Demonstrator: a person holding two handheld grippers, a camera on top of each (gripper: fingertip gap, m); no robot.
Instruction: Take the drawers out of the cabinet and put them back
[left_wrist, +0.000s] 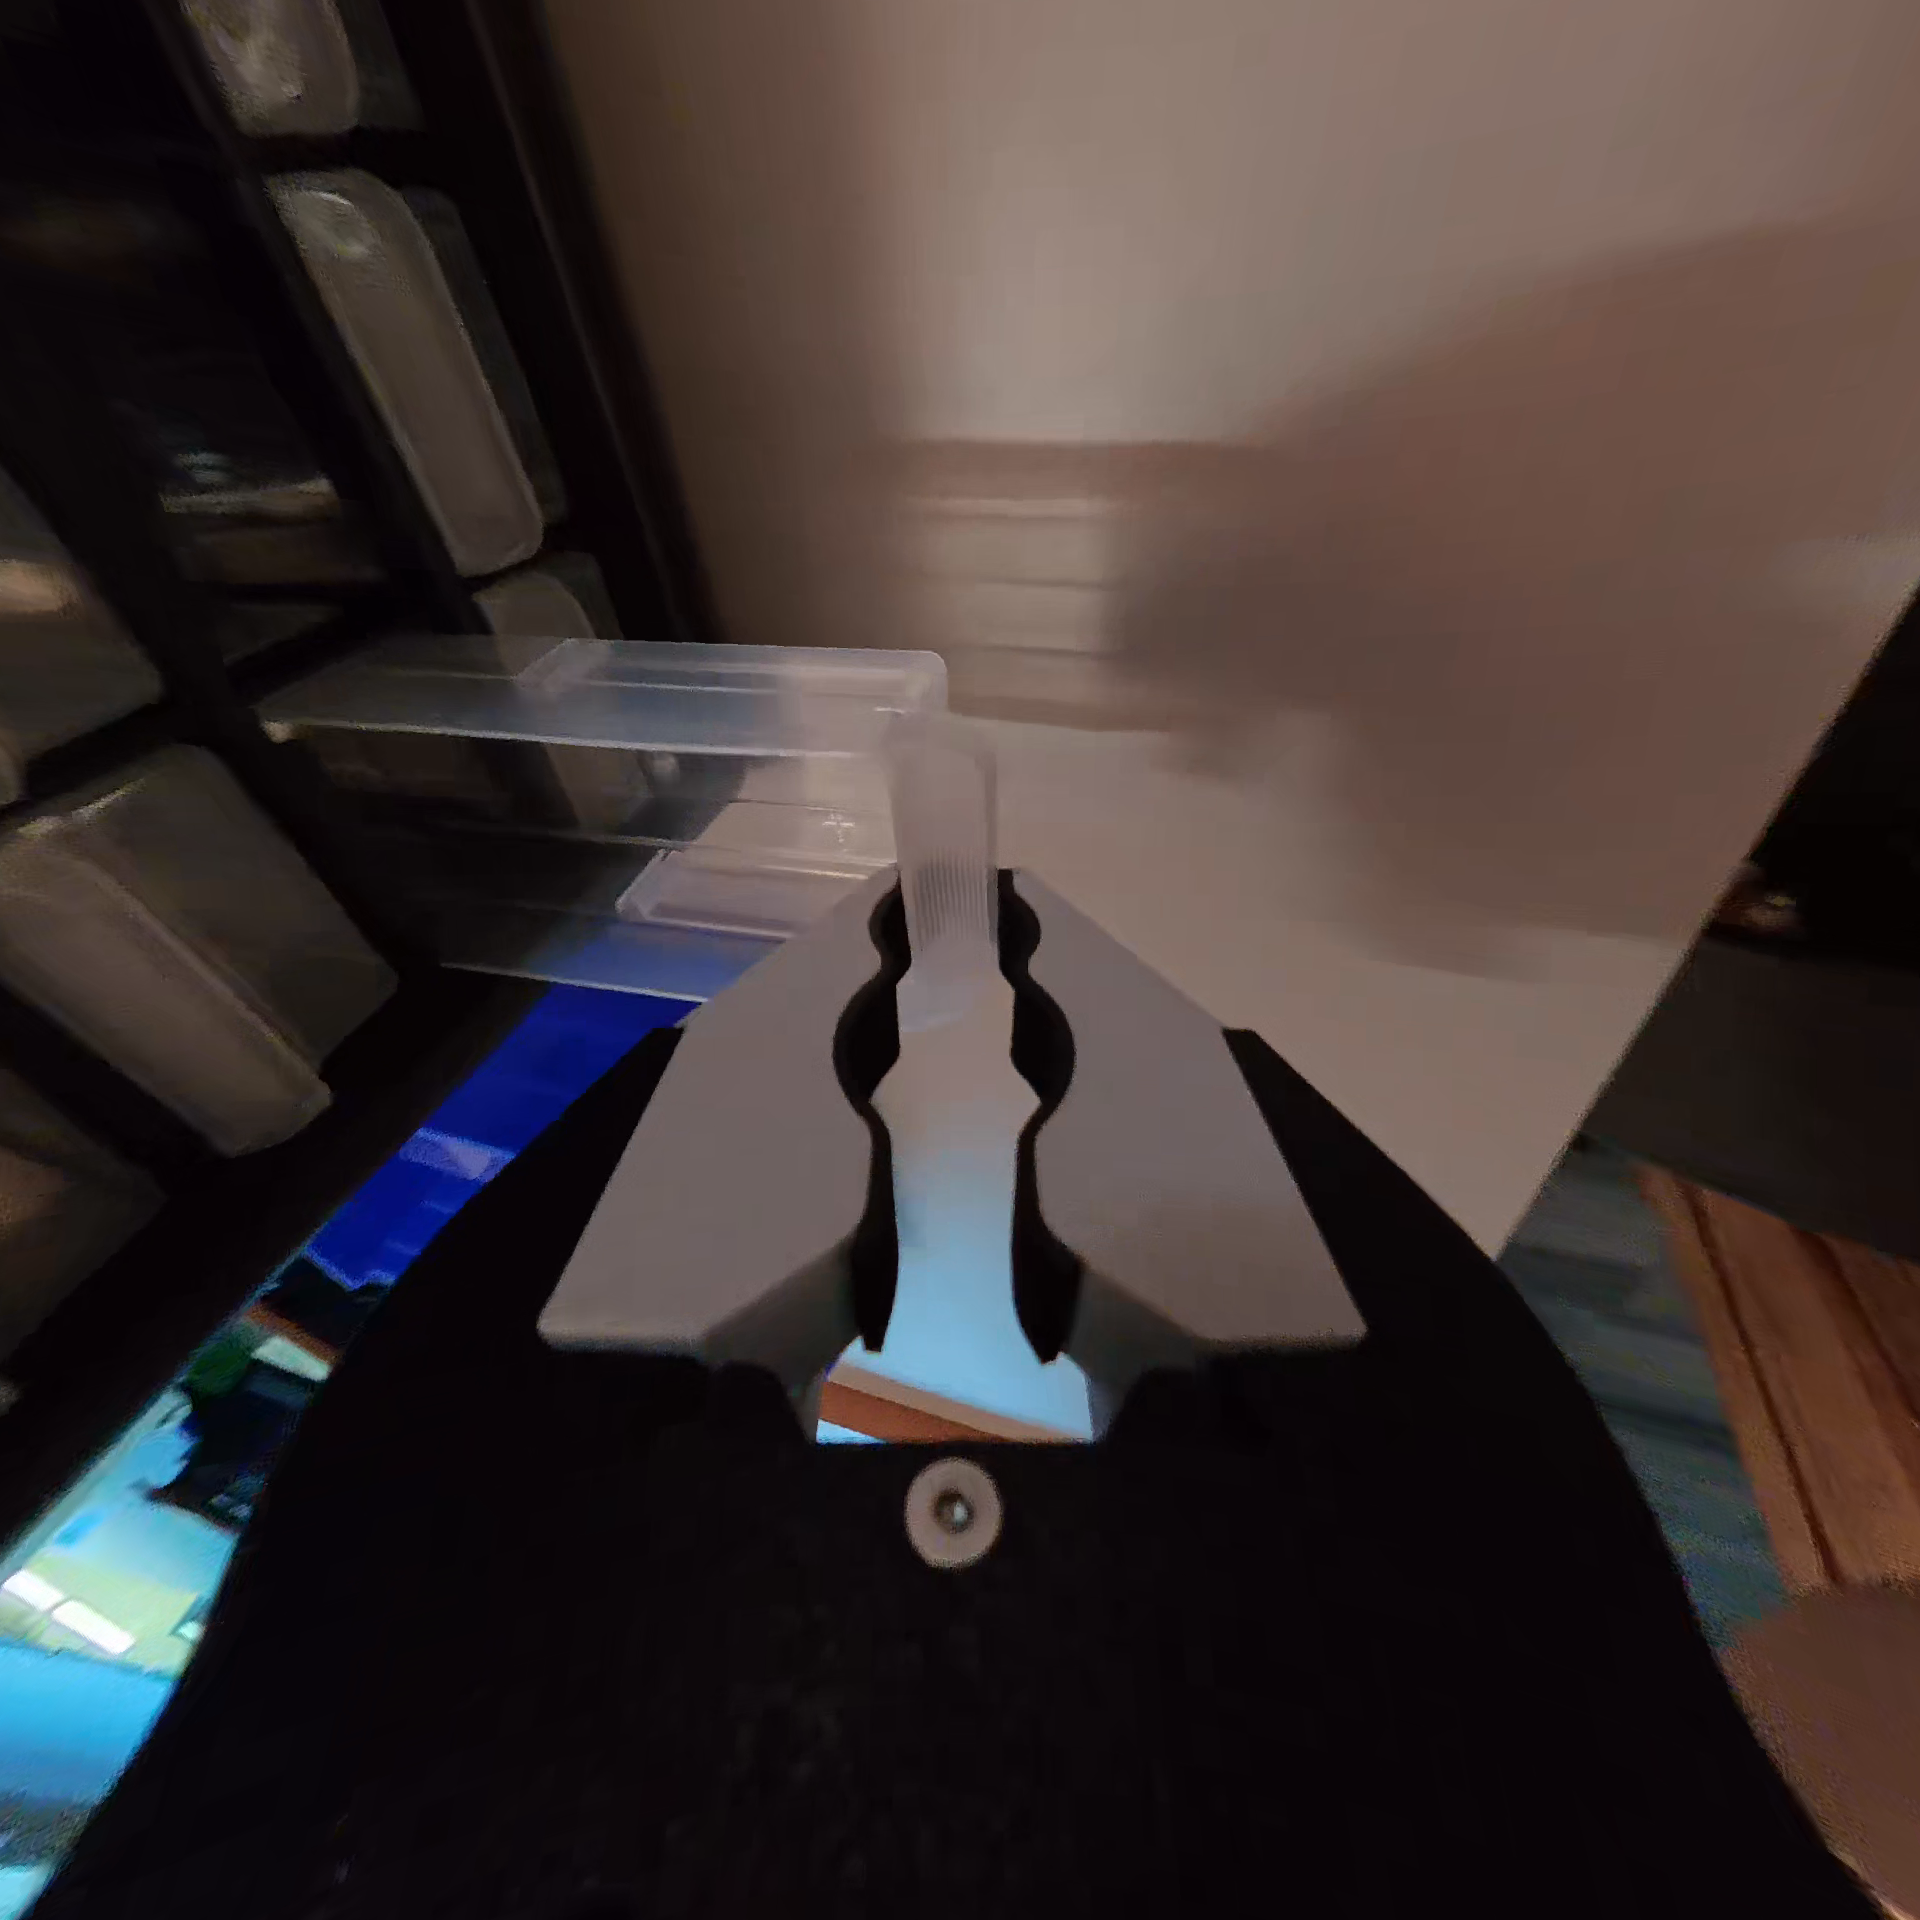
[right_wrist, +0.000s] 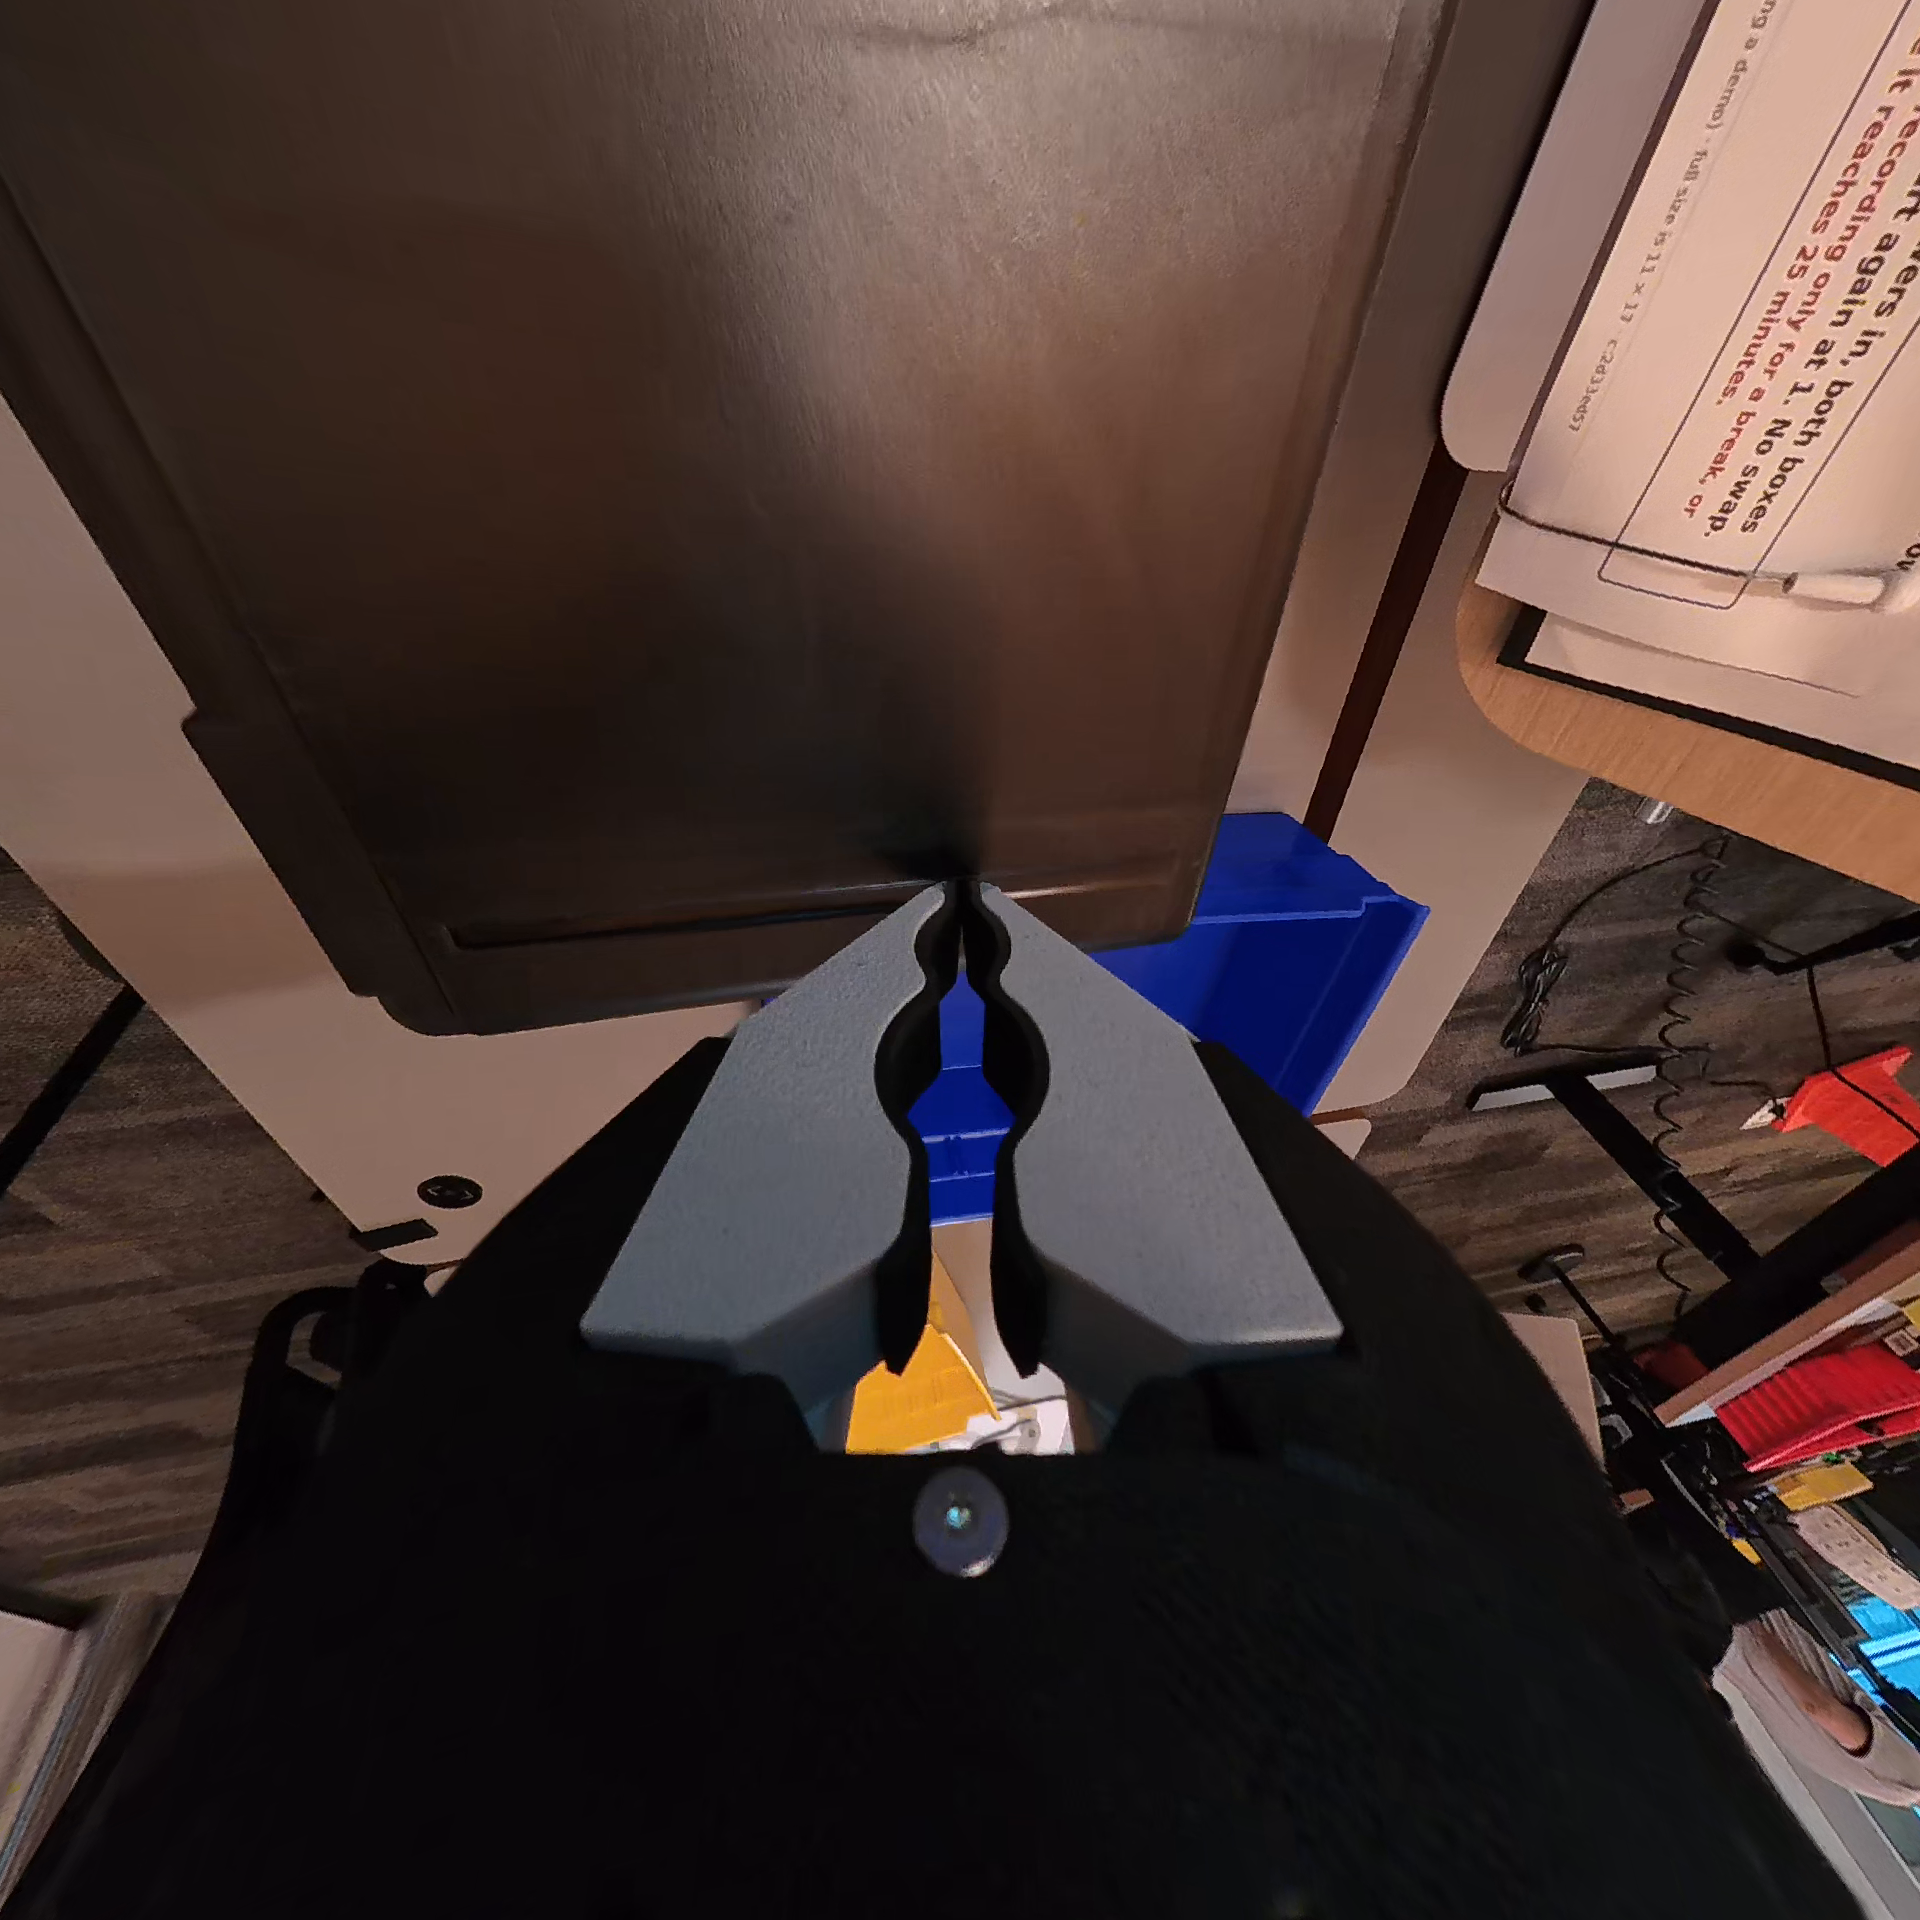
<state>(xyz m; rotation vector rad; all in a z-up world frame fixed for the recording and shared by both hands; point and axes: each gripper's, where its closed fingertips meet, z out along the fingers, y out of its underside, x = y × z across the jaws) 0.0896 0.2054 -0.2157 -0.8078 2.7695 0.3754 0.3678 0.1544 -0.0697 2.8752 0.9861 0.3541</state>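
In the left wrist view a black cabinet (left_wrist: 260, 644) with several translucent drawers (left_wrist: 416, 364) fills the left side. One clear drawer (left_wrist: 727, 707) sticks well out of it to the right, blurred by motion. My left gripper (left_wrist: 948, 899) is shut on that drawer's ribbed front handle tab (left_wrist: 940, 831). In the right wrist view the cabinet's dark flat outer panel (right_wrist: 779, 416) fills the upper middle. My right gripper (right_wrist: 961, 899) is shut, with its tips pinching the panel's near edge.
A white table (left_wrist: 1351, 987) lies under and right of the drawer. A blue bin (right_wrist: 1278, 966) sits below the cabinet's edge. Printed papers (right_wrist: 1714, 312) lie on a wooden shelf at the right. Cables, red items and a person's hand (right_wrist: 1818, 1714) are over the floor at right.
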